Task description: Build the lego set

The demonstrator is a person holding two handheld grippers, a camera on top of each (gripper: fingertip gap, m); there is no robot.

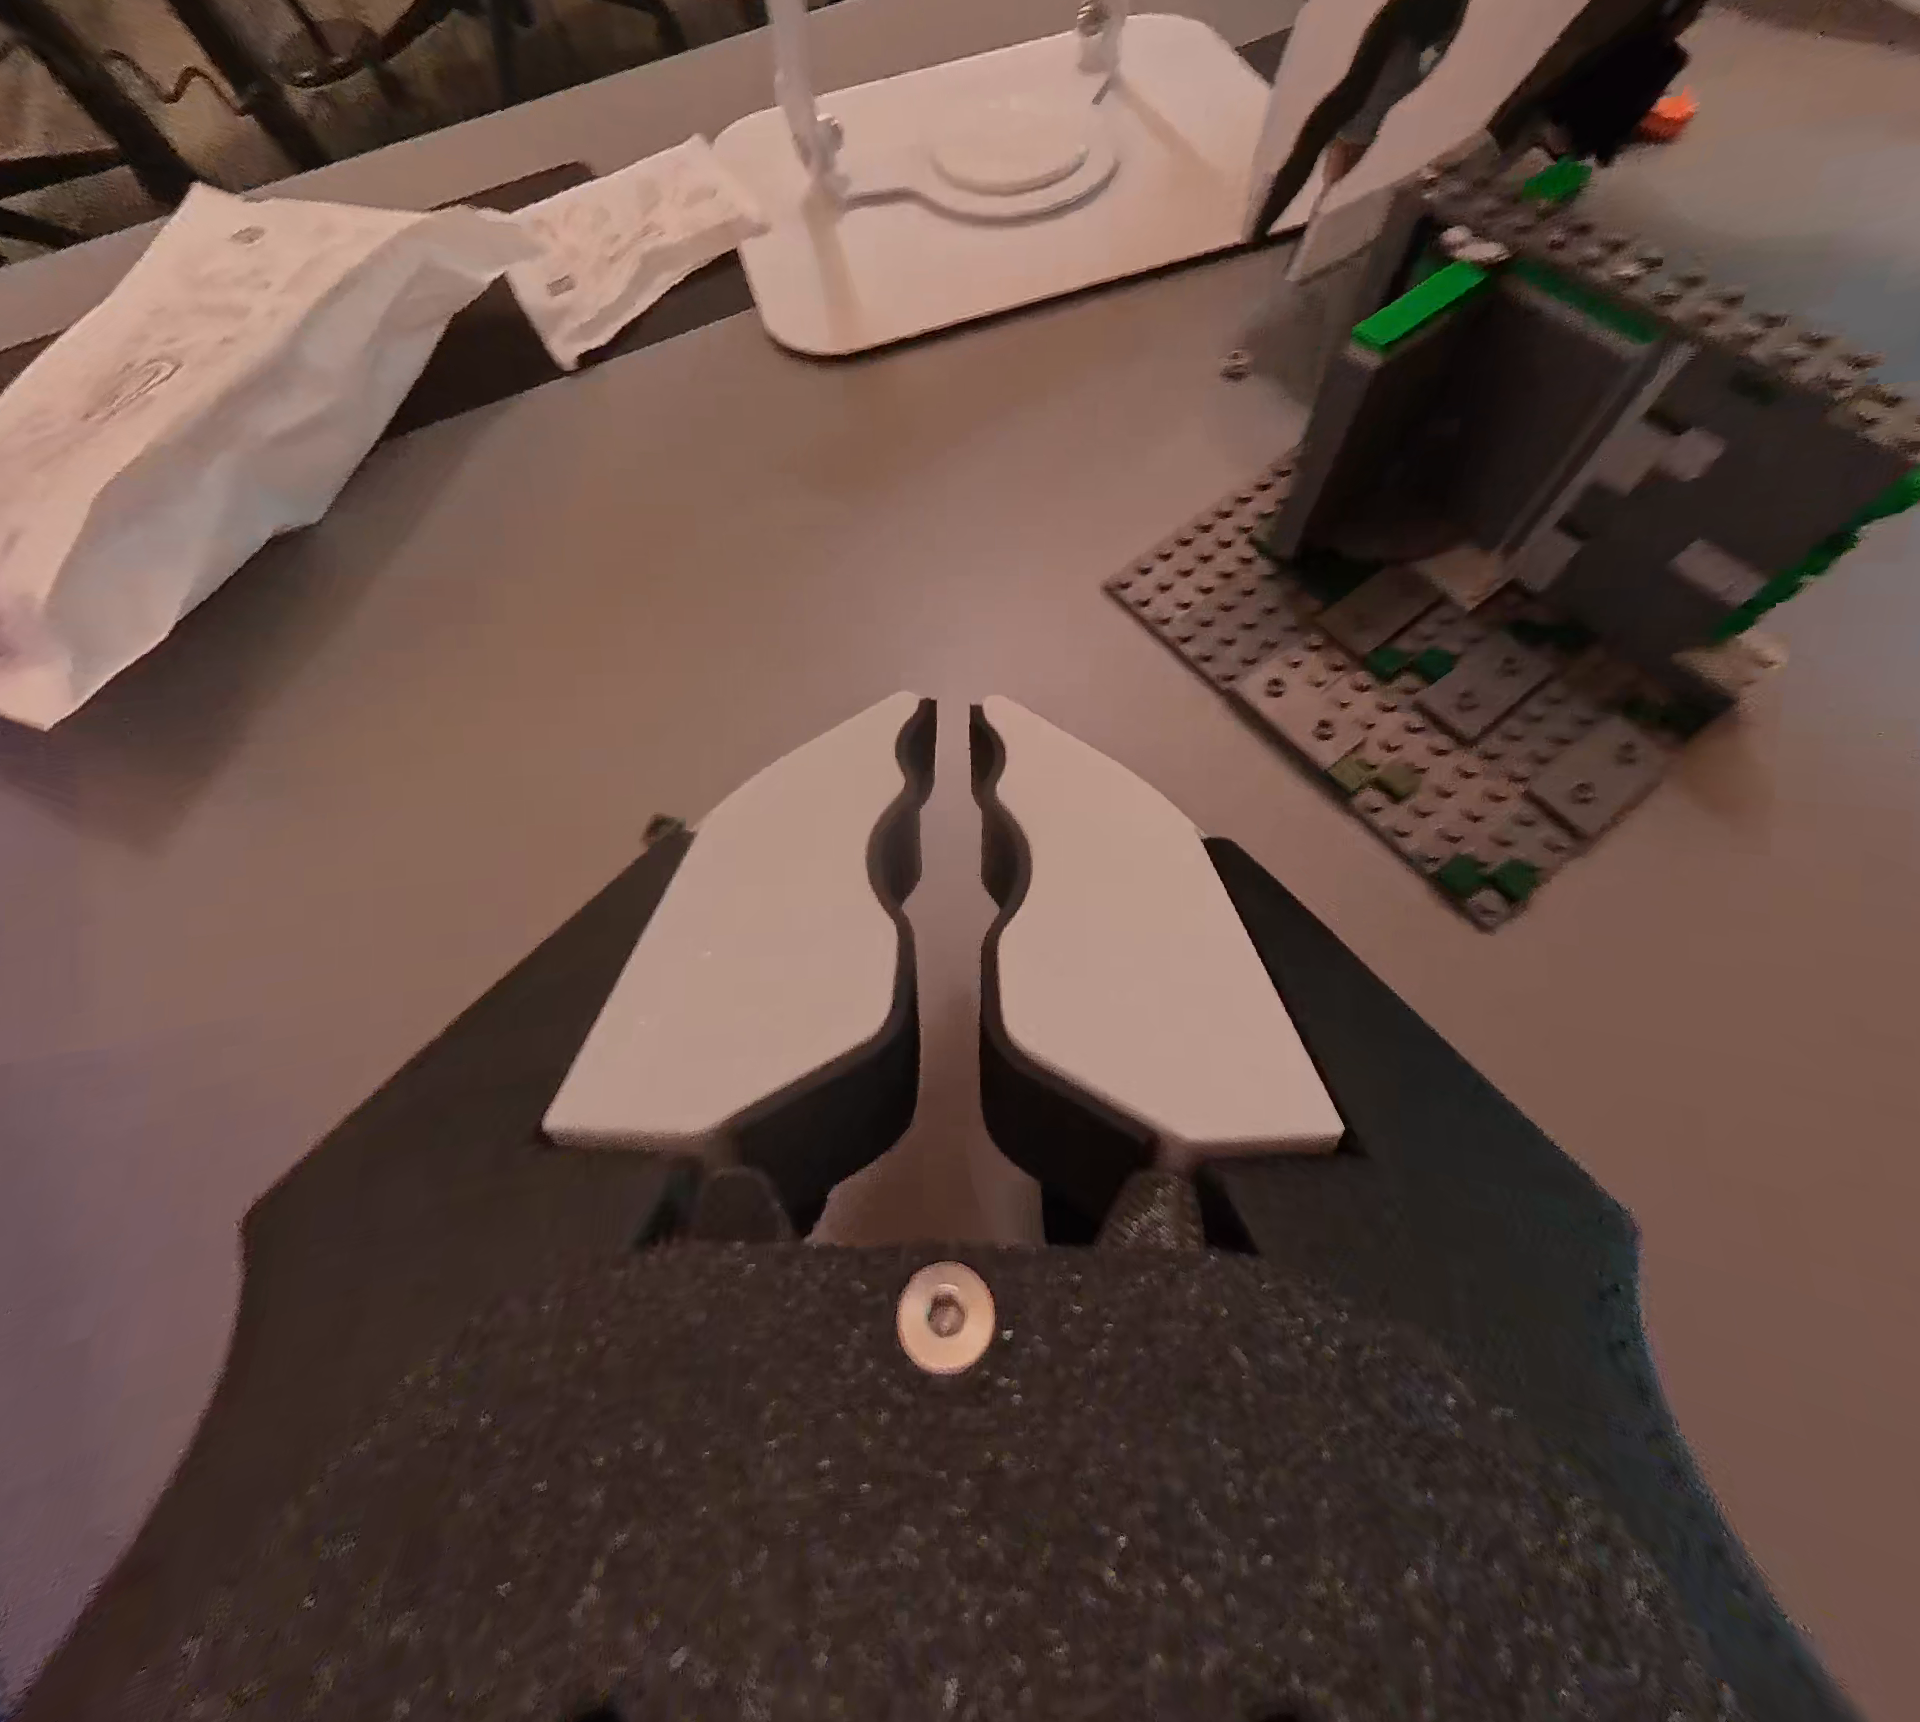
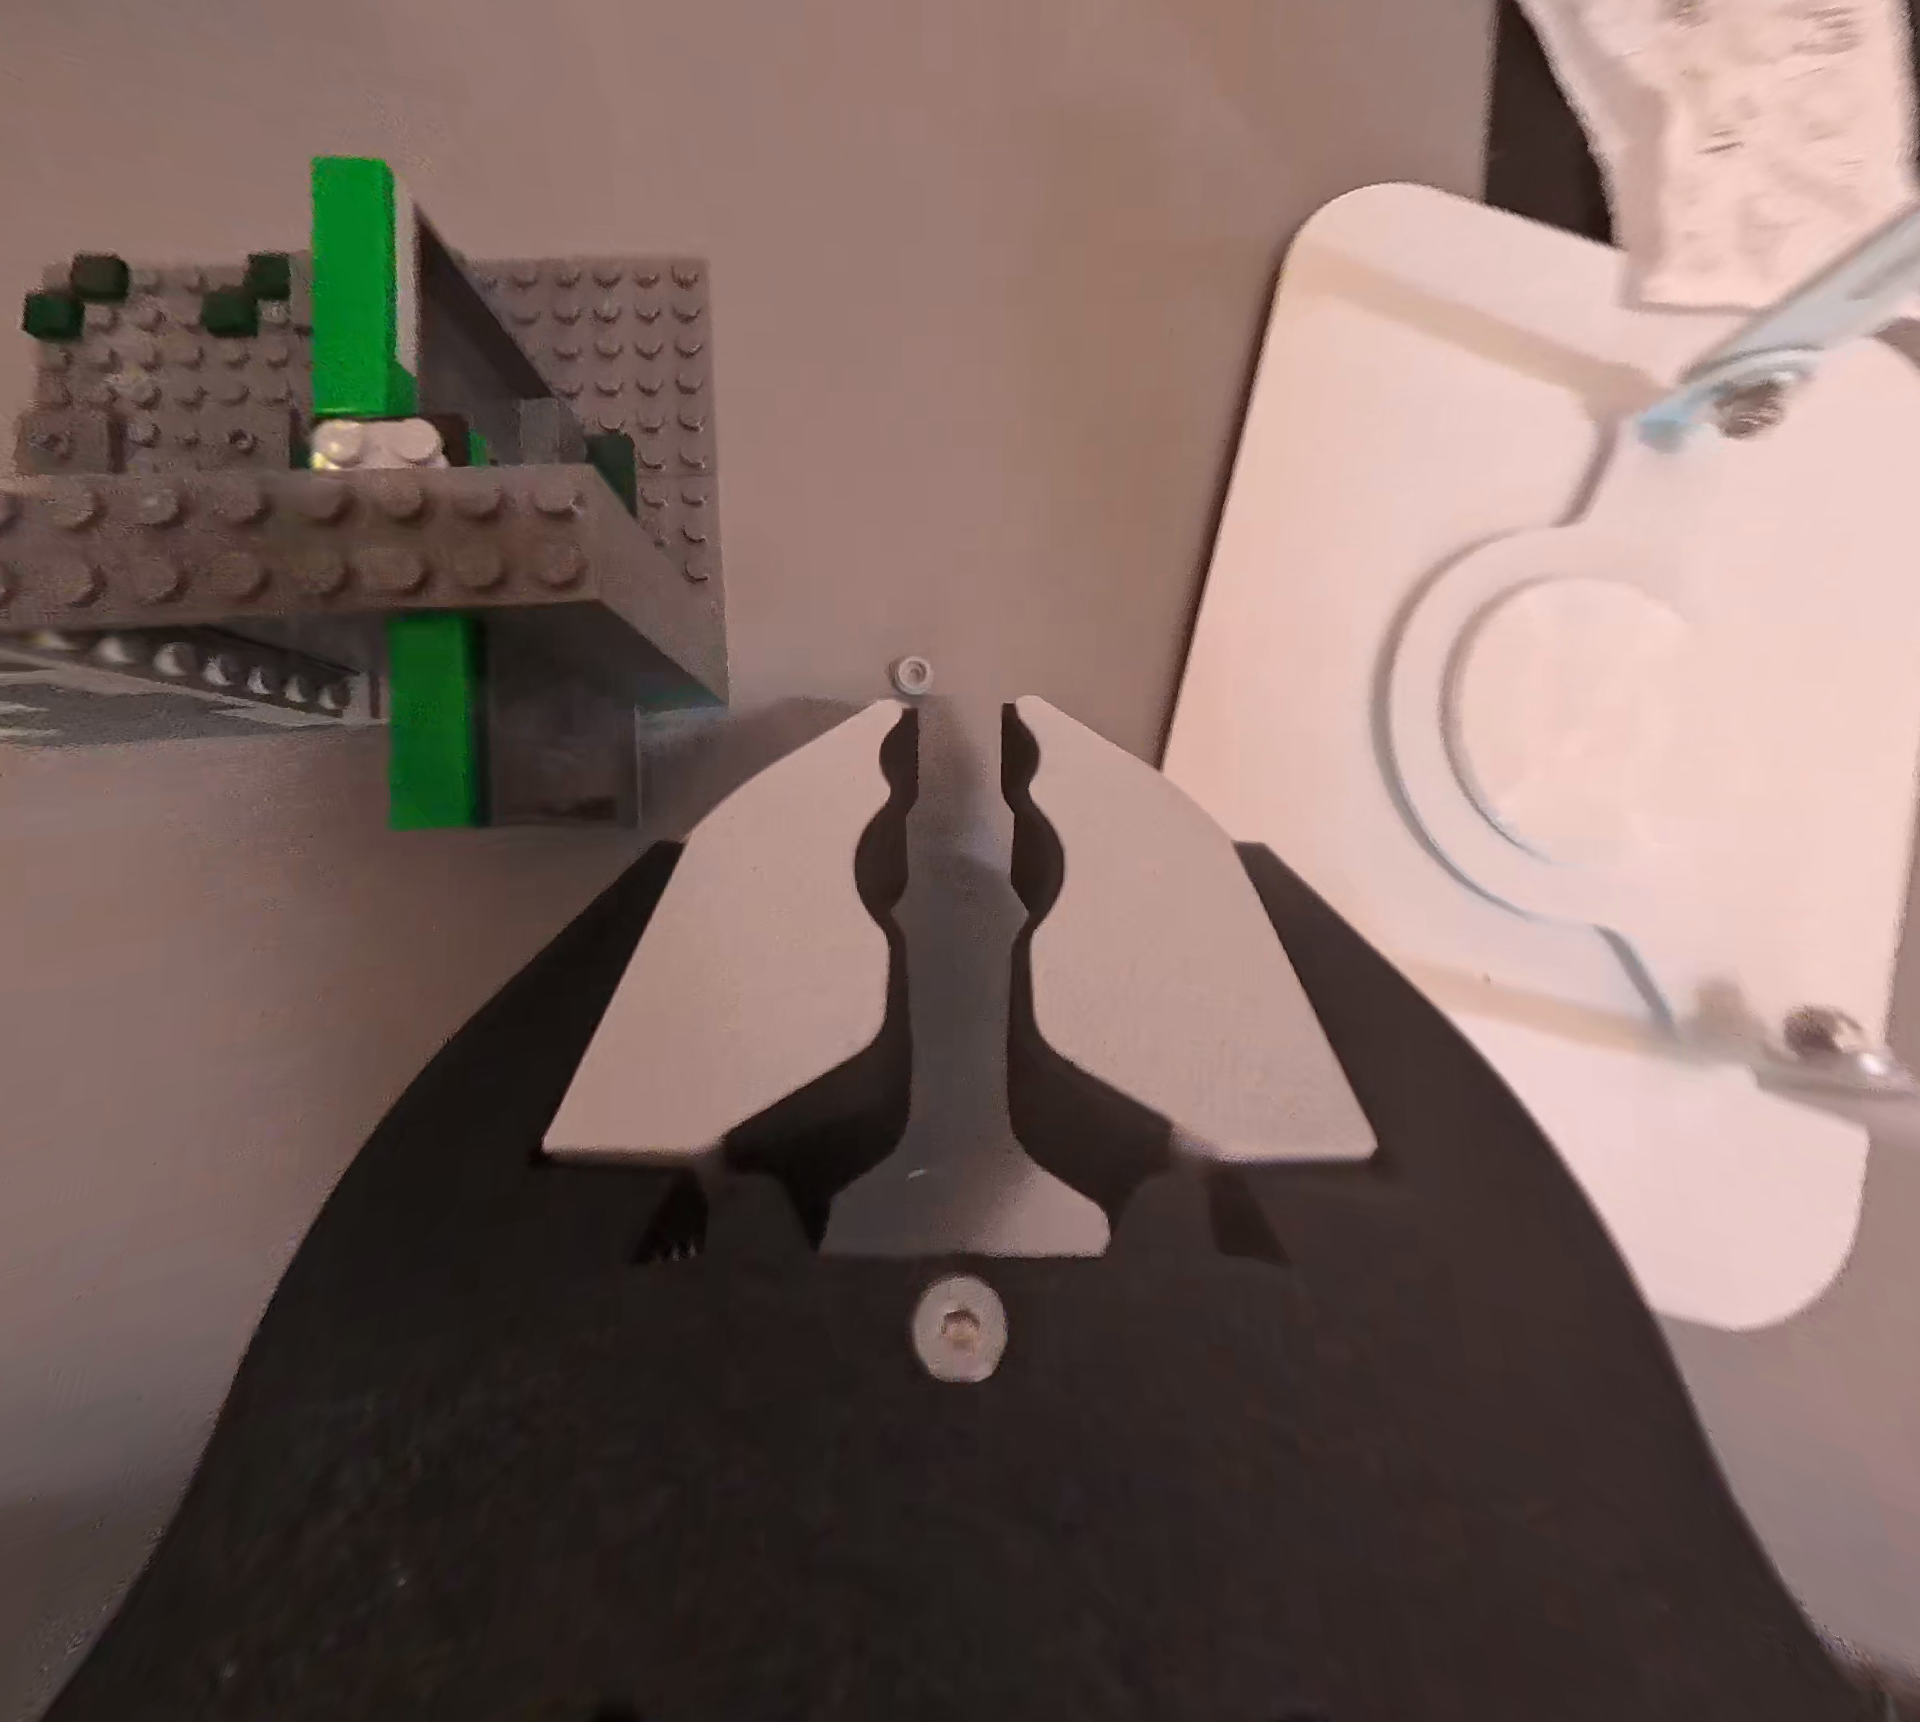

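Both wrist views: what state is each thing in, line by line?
Left hand-held gripper: nearly closed, empty, above bare table.
Right hand-held gripper: slightly open, empty, just short of the small round stud.
Small round stud: loose on the table, ungripped.
Lego build: partly built, upright on its grey baseplate.
Paper bags: crumpled, lying flat.
White stand base: flat on the table.

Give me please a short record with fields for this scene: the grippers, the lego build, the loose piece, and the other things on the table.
left gripper: nearly closed, empty, over bare grey table
right gripper: slightly open, empty, pointing down at the table
small round grey stud piece: loose on the table, just beyond the right fingertips
grey lego build with green bars: on a studded grey baseplate
white flat stand base: behind
crumpled white paper bags: far left
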